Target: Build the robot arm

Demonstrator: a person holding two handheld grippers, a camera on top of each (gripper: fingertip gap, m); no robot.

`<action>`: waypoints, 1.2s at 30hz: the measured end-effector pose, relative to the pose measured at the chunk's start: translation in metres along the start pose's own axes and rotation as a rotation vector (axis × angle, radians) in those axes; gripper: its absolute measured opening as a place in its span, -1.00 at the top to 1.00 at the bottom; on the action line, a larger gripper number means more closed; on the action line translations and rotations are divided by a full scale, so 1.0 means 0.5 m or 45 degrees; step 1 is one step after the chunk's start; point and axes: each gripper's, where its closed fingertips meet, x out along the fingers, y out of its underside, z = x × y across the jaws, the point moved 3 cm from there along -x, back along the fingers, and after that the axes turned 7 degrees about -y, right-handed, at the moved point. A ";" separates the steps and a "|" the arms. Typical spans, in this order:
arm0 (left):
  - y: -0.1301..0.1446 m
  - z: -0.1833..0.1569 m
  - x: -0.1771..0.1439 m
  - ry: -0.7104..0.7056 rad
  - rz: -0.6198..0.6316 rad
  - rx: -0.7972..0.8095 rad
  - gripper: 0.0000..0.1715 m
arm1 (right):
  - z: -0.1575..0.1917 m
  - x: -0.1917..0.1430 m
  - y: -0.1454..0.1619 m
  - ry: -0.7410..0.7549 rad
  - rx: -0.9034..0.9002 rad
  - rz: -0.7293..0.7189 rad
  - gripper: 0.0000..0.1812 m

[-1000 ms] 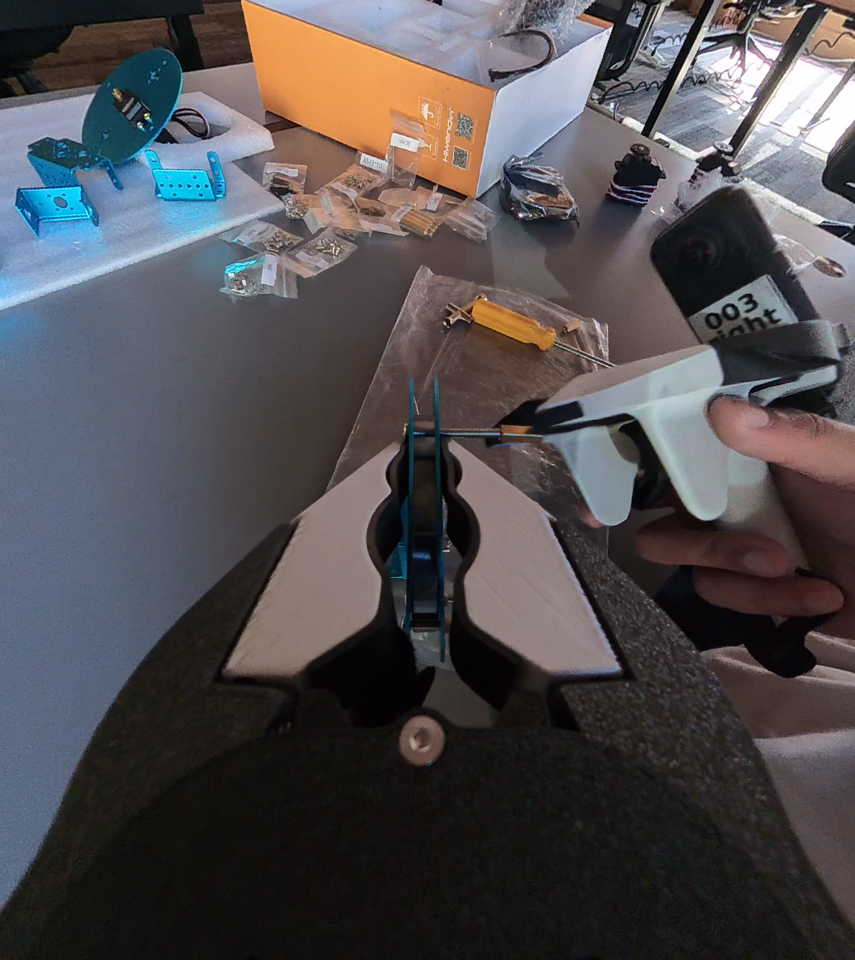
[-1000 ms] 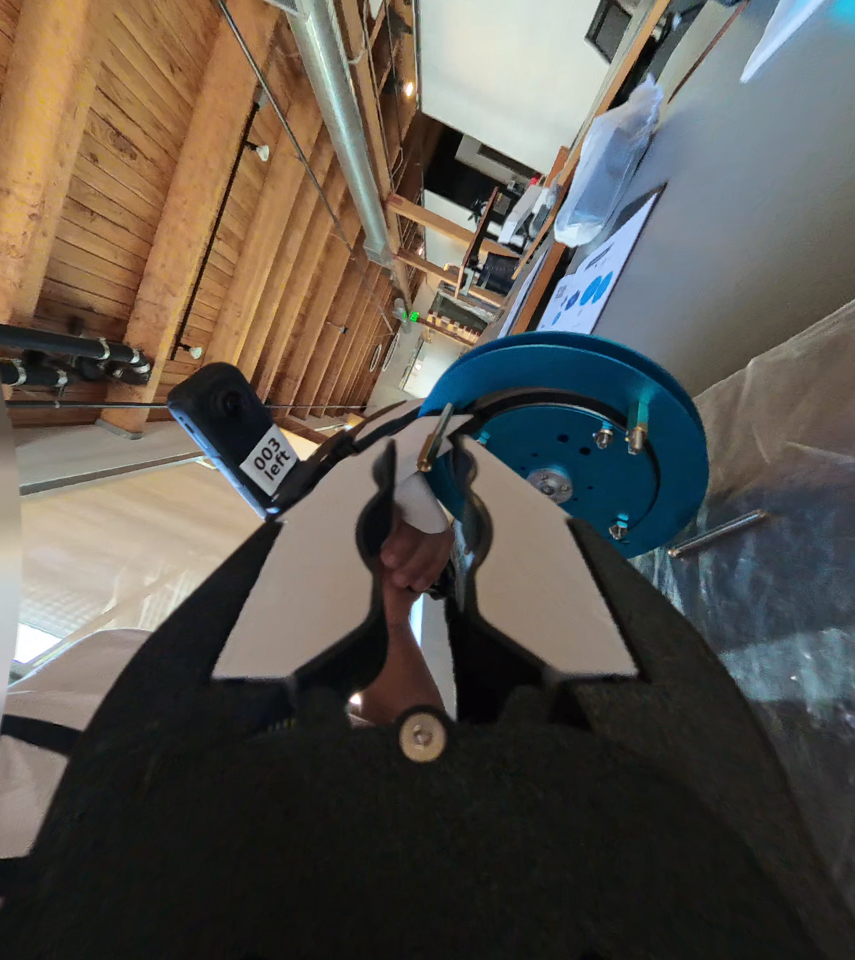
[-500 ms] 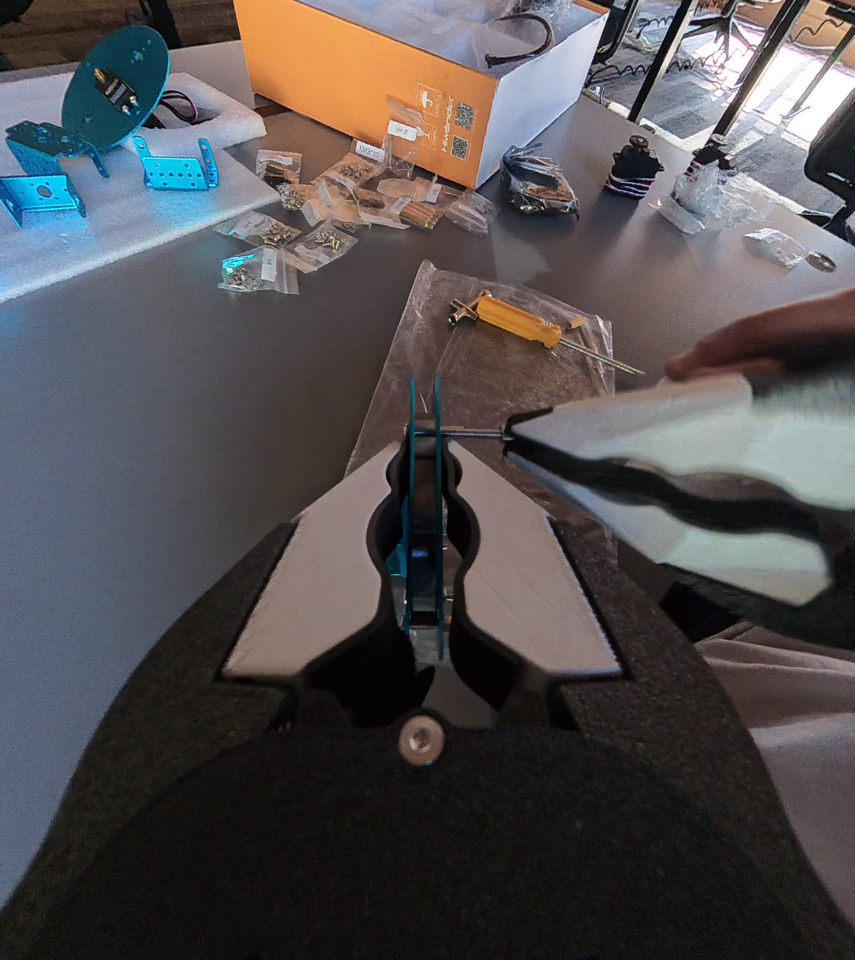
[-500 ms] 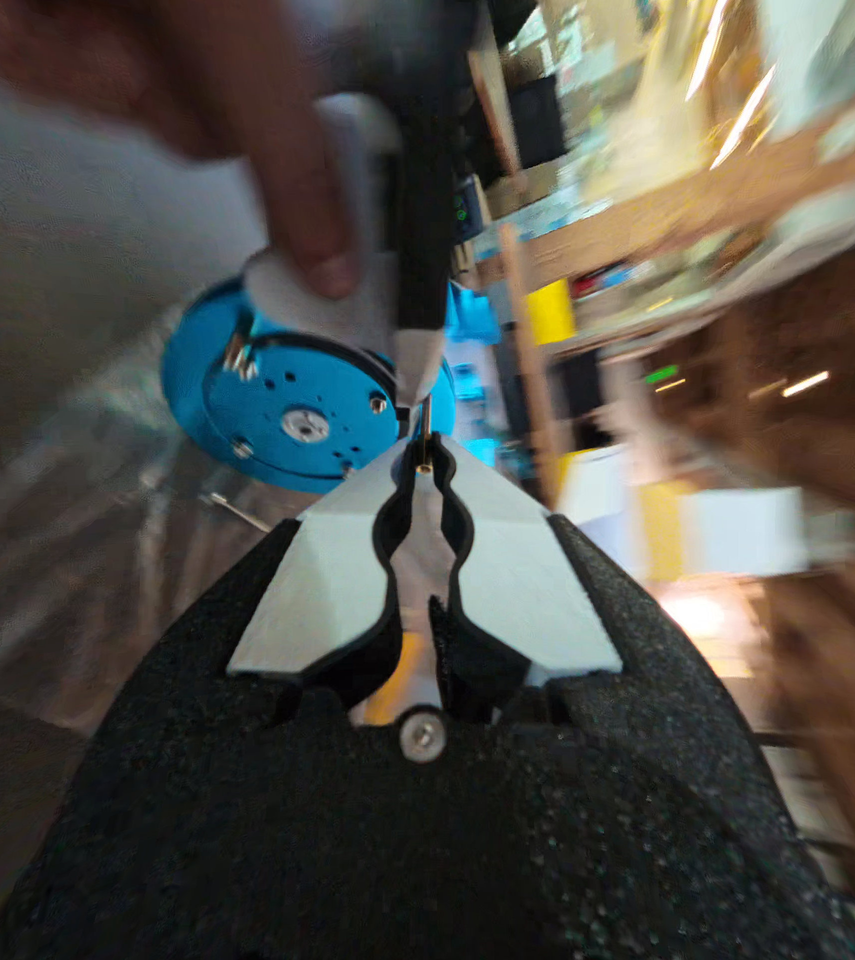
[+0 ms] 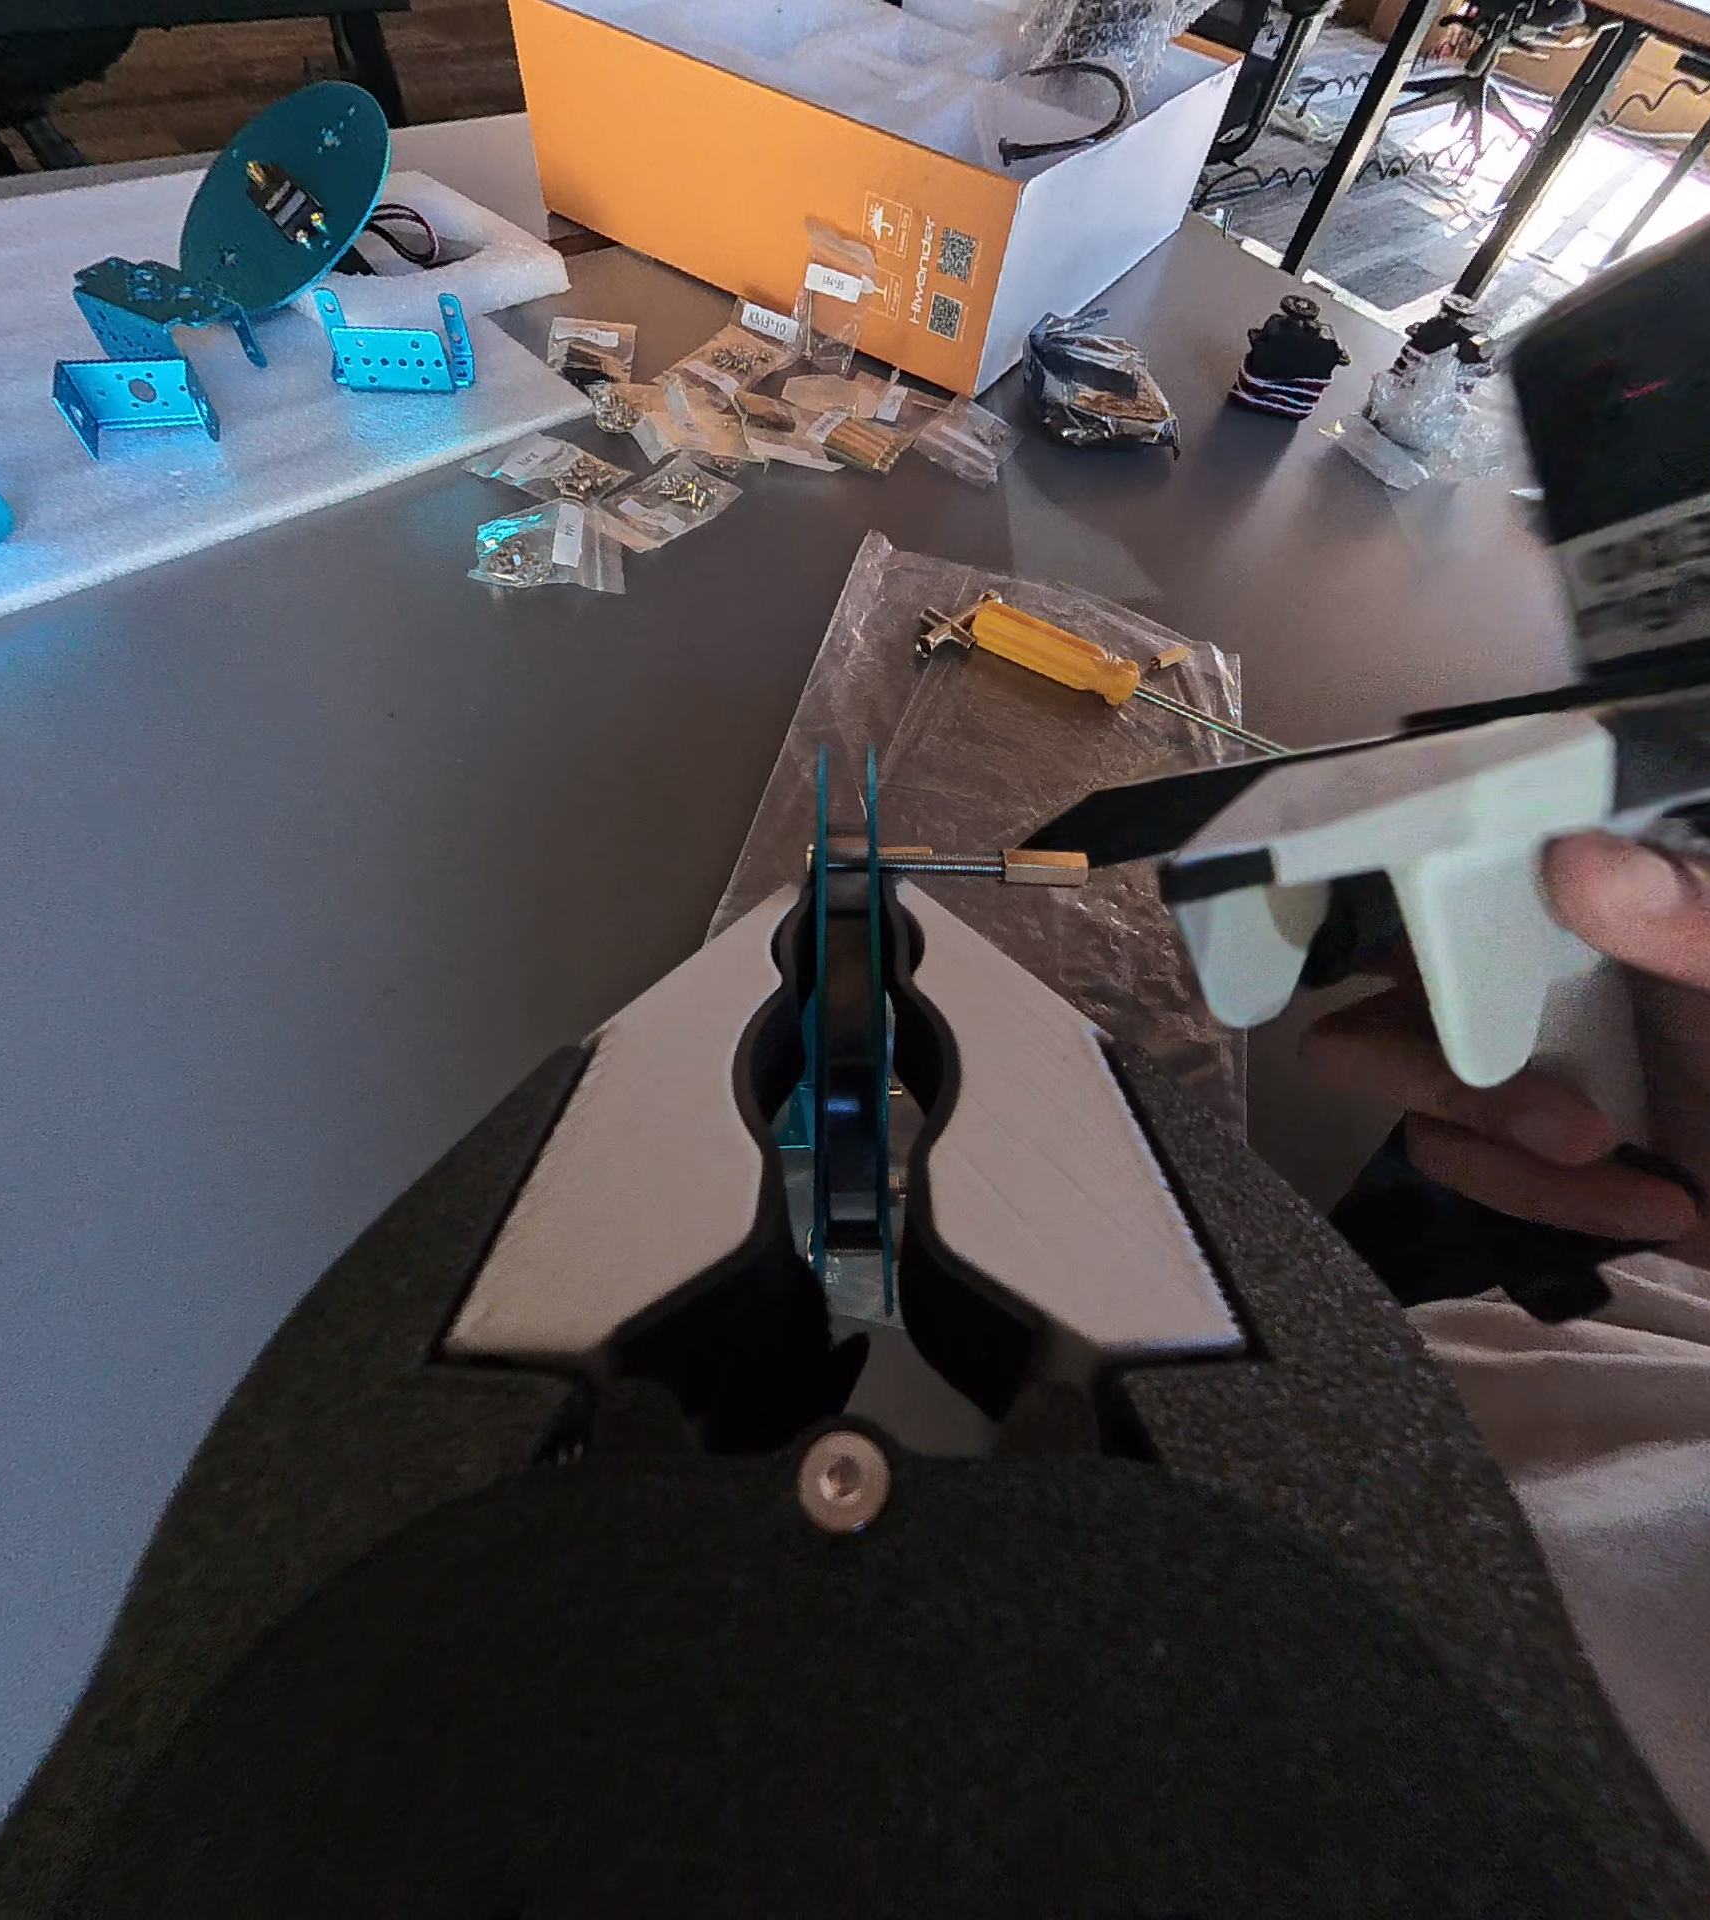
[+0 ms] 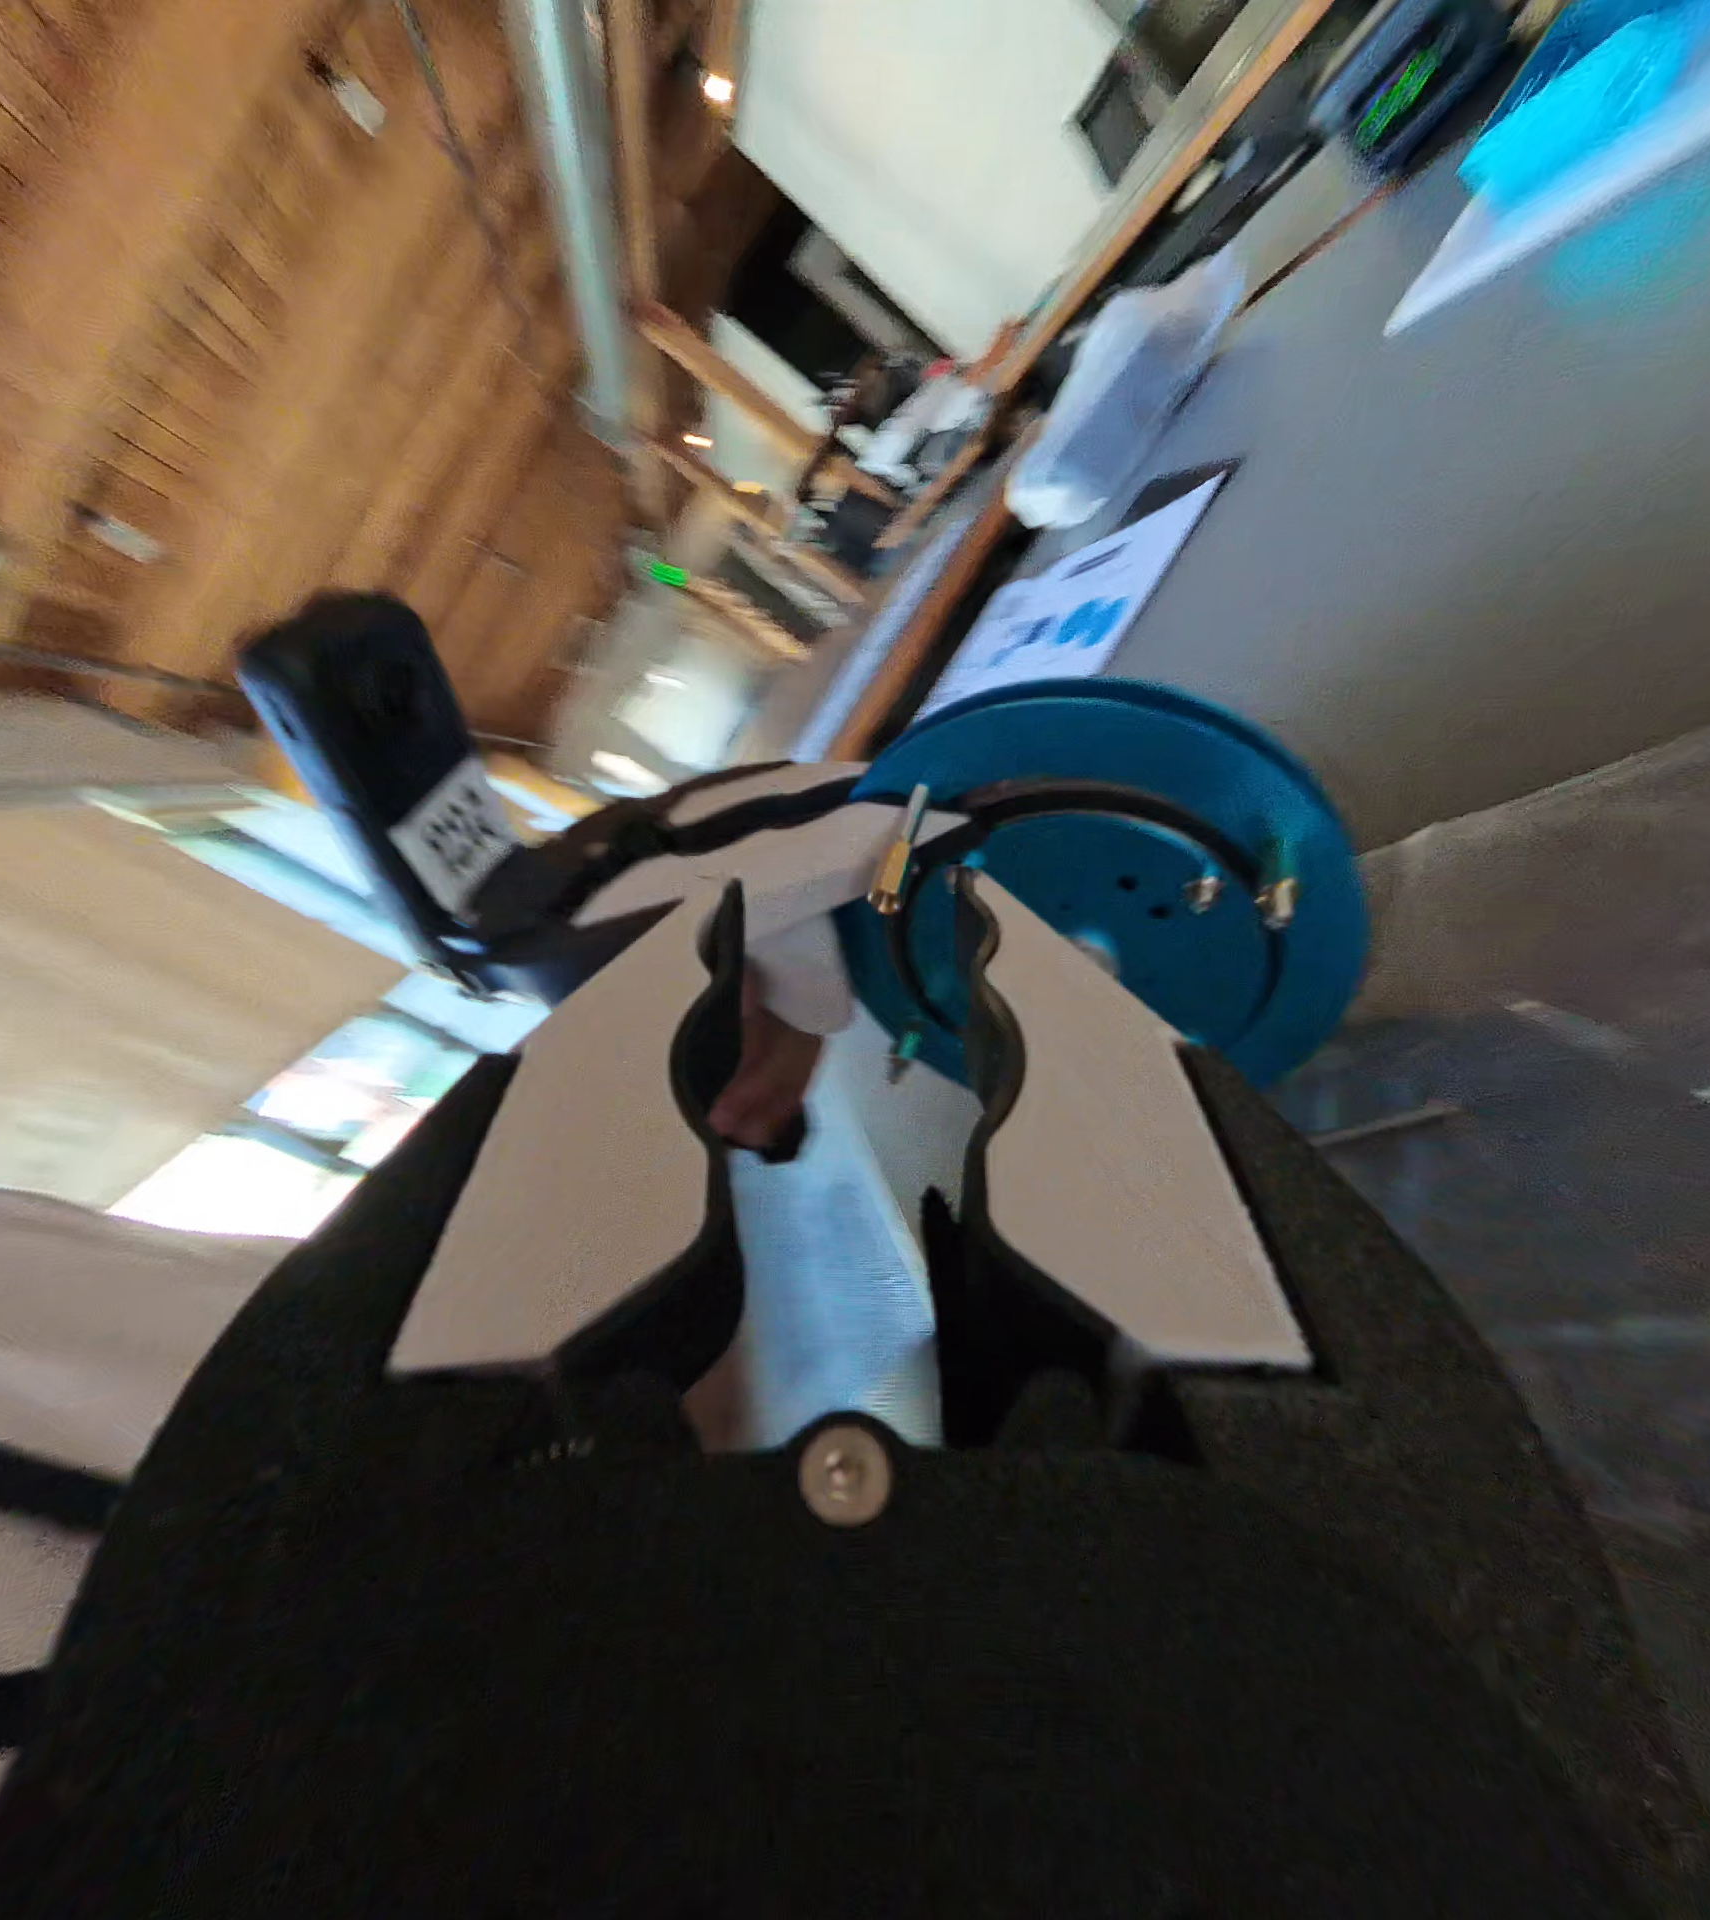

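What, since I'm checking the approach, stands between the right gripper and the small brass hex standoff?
Nothing visible. The open right gripper has the brass standoff just off its fingertips, on a threaded screw sticking out of the blue metal double disc clamped in the left gripper.

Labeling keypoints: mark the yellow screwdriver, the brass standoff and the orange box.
yellow screwdriver [image 5: 1053, 654]: left wrist view, middle of its handle.
brass standoff [image 5: 1043, 867]: left wrist view, its hex body.
orange box [image 5: 747, 192]: left wrist view, its orange side wall.

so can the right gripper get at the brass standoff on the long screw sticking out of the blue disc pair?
Probably yes: right gripper is open, its tips beside the brass standoff, nothing between.
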 end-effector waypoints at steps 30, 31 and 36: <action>0.001 -0.035 0.001 0.024 0.030 0.080 0.90 | 0.008 -0.023 0.015 0.904 -2.625 0.777 0.86; 0.001 -0.034 0.001 0.020 0.026 0.083 0.90 | 0.009 -0.025 0.016 0.872 -2.325 0.725 0.56; 0.002 -0.028 -0.002 0.001 0.002 0.054 0.89 | 0.023 -0.035 0.014 0.386 -0.813 0.217 0.60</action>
